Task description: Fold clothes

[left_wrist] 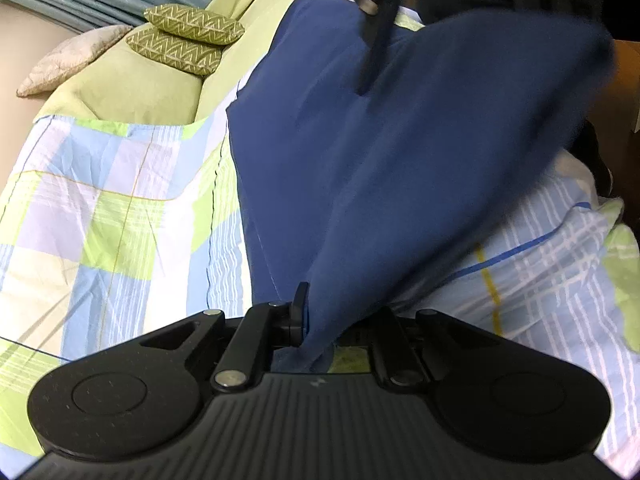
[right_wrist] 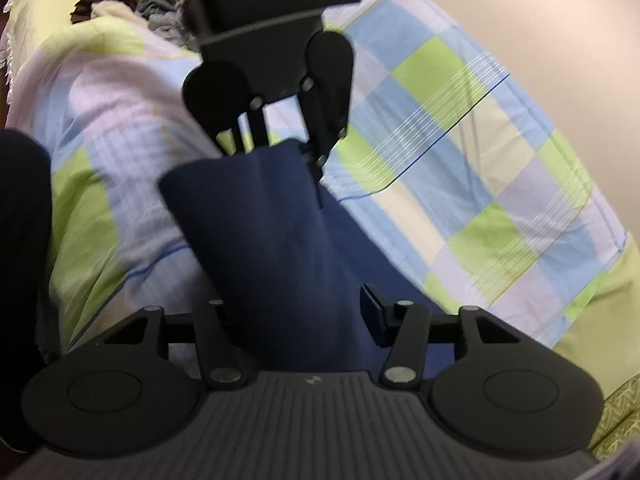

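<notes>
Bed (left_wrist: 120, 208) under checked blue-green cover, wide, beneath both grippers. Navy garment (left_wrist: 380, 160) lifted off it, stretched between the two grippers. Two green patterned cushions (left_wrist: 188, 36) far ahead-left of the left gripper. Left gripper (left_wrist: 316, 320) pinched tight on a garment corner. Right gripper (right_wrist: 296, 312): cloth runs between its fingers, right finger (right_wrist: 374, 308) standing clear; grip cannot be told.

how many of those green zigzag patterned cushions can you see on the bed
2: both stacked by the head of the bed, the upper cushion resting on the lower cushion. Others may be hidden.
</notes>
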{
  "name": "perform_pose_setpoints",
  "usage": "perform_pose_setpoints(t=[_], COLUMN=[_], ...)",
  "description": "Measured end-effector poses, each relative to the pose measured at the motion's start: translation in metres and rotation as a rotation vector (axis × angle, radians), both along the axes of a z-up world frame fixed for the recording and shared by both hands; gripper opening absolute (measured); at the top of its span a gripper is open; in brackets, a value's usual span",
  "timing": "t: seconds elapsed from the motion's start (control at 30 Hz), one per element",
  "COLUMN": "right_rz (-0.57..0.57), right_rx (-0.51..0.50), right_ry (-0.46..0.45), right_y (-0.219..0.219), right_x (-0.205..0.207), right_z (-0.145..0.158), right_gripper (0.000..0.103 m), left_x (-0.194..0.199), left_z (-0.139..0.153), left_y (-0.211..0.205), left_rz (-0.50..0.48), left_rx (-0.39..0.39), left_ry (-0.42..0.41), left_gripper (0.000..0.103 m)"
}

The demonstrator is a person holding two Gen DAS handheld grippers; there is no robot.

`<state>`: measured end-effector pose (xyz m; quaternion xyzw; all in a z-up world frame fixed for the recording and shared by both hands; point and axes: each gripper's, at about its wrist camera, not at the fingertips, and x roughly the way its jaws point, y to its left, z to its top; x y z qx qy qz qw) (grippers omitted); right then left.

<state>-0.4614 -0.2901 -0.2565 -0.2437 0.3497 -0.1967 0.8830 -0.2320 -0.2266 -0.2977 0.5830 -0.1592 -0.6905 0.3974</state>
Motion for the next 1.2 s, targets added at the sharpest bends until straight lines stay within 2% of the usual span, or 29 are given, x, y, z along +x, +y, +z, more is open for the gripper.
perform_pose_setpoints(t=[0.03,0.07,0.1,0.17,0.27,0.4,0.47,0.6,0.7,0.87,1.0,1.1,1.2], right_rz=[-0.007,-0.019,-0.035,-0.090,-0.119,-0.174,-0.209,-0.273,-0.336,-0.449,-0.528,-0.575,-0.609], right_rx=[0.010,0.042,0.092,0.256,0.350,0.555,0.696,0.878,0.990,1.091,1.123,1.148,1.159], right_ry=[0.002,-0.012,-0.037,-0.153,-0.252,-0.448,-0.593,-0.822,-0.962,-1.098,-1.138,-1.128,-1.094], right_y=[0.000,-0.002,-0.006,-0.020,-0.031,-0.060,-0.080,-0.115,-0.145,-0.185,-0.202,-0.210,-0.215], right_x=[0.000,-0.001,-0.002,-0.011,-0.022,-0.047,-0.069,-0.113,-0.149,-0.197,-0.215,-0.221,-0.223], right_z=[-0.003,-0.005,-0.005,0.003,0.014,0.032,0.038,0.038,0.028,0.000,-0.022,-0.034,-0.043], right_gripper=[0.046,0.037,0.033,0.030,0.027,0.026,0.026,0.025,0.023,0.021,0.021,0.021,0.021], left_x=[-0.002,-0.003,-0.004,-0.005,-0.014,-0.037,-0.057,-0.094,-0.125,-0.159,-0.166,-0.163,-0.160], left_z=[0.001,0.004,0.008,0.019,0.045,0.081,0.101,0.114,0.111,0.082,0.057,0.034,0.020], left_y=[0.002,0.002,0.002,-0.003,-0.019,-0.052,-0.078,-0.126,-0.169,-0.226,-0.250,-0.257,-0.260], left_rz=[0.002,0.009,0.013,0.015,0.003,-0.030,-0.059,-0.108,-0.142,-0.177,-0.188,-0.179,-0.163], left_rx=[0.000,0.000,0.001,-0.004,-0.024,-0.057,-0.070,-0.062,-0.030,0.028,0.076,0.106,0.095], left_ry=[-0.001,-0.003,-0.006,-0.022,-0.059,-0.099,-0.116,-0.144,-0.163,-0.150,-0.126,-0.103,-0.068], left_gripper=[0.012,0.012,0.012,0.012,0.012,0.012,0.012,0.012,0.012,0.012,0.014,0.016,0.018])
